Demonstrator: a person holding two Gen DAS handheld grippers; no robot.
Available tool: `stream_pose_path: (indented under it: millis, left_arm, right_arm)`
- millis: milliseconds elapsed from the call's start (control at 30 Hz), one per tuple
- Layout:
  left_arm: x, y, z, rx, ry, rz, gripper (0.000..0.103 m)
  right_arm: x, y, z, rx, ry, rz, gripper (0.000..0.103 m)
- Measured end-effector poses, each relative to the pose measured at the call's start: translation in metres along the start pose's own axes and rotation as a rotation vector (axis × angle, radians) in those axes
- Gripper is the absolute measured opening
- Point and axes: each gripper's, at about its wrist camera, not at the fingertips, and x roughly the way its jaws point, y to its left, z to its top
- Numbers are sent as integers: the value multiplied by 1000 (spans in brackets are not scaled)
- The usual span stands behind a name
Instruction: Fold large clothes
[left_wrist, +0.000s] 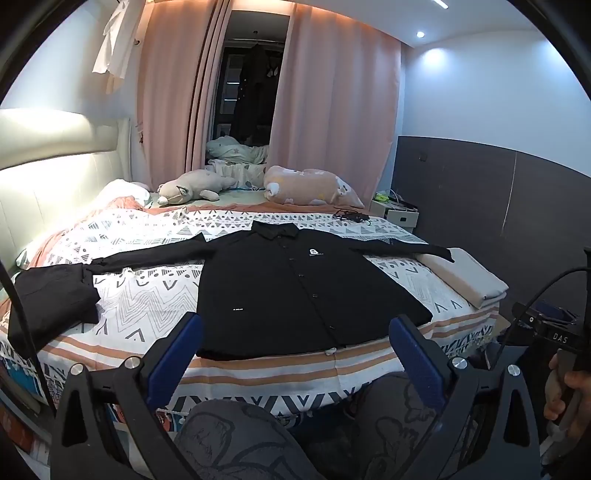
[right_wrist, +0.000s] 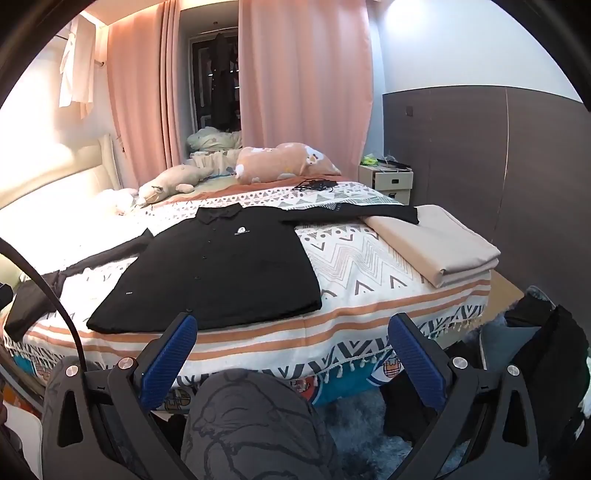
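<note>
A black long-sleeved button shirt (left_wrist: 295, 288) lies flat and face up on the patterned bedspread (left_wrist: 147, 295), collar far, hem near the bed's front edge, both sleeves spread out sideways. The right wrist view shows the same shirt (right_wrist: 221, 266) left of centre. My left gripper (left_wrist: 295, 332) hovers before the hem, open, its blue pads (left_wrist: 177, 354) wide apart with nothing between them. My right gripper (right_wrist: 291, 332) is open too, held off the bed's front edge to the right of the hem.
A folded black garment (left_wrist: 51, 299) lies at the bed's left. Folded beige cloth (right_wrist: 432, 247) sits at the right edge under the sleeve end. Plush toys (left_wrist: 192, 186), a pink pillow (left_wrist: 310, 186) and a black cable (right_wrist: 314, 184) lie at the back. The person's knees (right_wrist: 251, 417) are below.
</note>
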Motion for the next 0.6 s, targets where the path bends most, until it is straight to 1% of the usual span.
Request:
stream_pose_path:
  millis: [300, 600]
  left_arm:
    - [-9, -1, 0, 7, -14, -3, 103]
    - [-16, -2, -2, 13, -24, -6, 103]
  right_arm:
    - [-10, 3, -4, -6, -15, -11, 103]
    - [-9, 4, -6, 2, -18, -7, 103]
